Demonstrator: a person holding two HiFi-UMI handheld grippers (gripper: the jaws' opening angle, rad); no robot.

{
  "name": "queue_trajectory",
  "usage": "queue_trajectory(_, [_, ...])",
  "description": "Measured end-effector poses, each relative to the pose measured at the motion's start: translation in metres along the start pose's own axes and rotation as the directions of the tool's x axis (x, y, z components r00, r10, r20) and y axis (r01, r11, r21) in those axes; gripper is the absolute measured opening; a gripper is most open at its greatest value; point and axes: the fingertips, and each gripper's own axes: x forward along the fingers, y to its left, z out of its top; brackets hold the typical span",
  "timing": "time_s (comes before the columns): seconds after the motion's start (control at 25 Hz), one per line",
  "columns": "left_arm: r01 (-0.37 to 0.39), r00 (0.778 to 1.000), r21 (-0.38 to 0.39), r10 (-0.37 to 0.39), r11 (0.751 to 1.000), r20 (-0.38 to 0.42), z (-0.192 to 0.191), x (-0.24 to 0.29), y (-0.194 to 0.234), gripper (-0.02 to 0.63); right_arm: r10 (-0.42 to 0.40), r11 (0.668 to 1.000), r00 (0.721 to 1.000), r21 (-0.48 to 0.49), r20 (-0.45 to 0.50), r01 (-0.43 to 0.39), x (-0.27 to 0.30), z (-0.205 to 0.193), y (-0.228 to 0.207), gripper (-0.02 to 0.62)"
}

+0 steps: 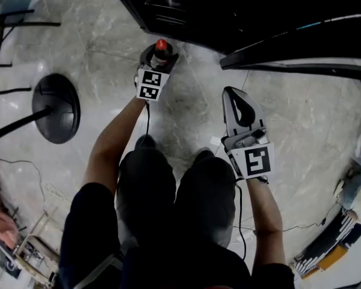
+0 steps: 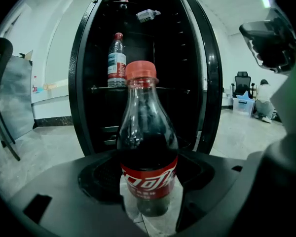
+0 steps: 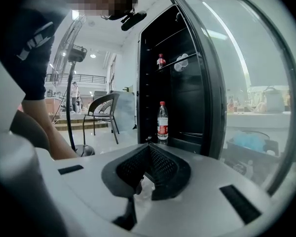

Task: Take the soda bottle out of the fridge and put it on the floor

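Note:
The soda bottle [image 1: 162,46] [image 2: 149,147], dark cola with a red cap and red label, stands upright just in front of the open black fridge [image 1: 186,11] [image 2: 89,83]. Its base looks down on the marble floor. My left gripper [image 1: 160,58] is shut on it, a pad on each side at label height. My right gripper [image 1: 230,93] [image 3: 148,154] is held off to the right, shut with nothing between its pads. It points at the fridge's open glass door [image 3: 237,83] [image 1: 301,41].
A water bottle [image 2: 117,60] [image 3: 162,121] stands on a fridge shelf. A fan's round base [image 1: 57,107] sits on the floor at left, a chair [image 3: 101,110] beyond it. Boxes and clutter [image 1: 349,221] lie at right. The person's knees are close behind the grippers.

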Motion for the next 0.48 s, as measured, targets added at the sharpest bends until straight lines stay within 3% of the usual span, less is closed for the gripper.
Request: queue_trajectory(0.48, [-0.001, 1.0, 0.018, 0.001, 1.0, 0.005, -0.026, 0.012, -0.004, 0.325, 0.016, 1.0, 1.0, 0.005, 0.008, -0.016, 0.005, -0.015, 0.004, 0.018])
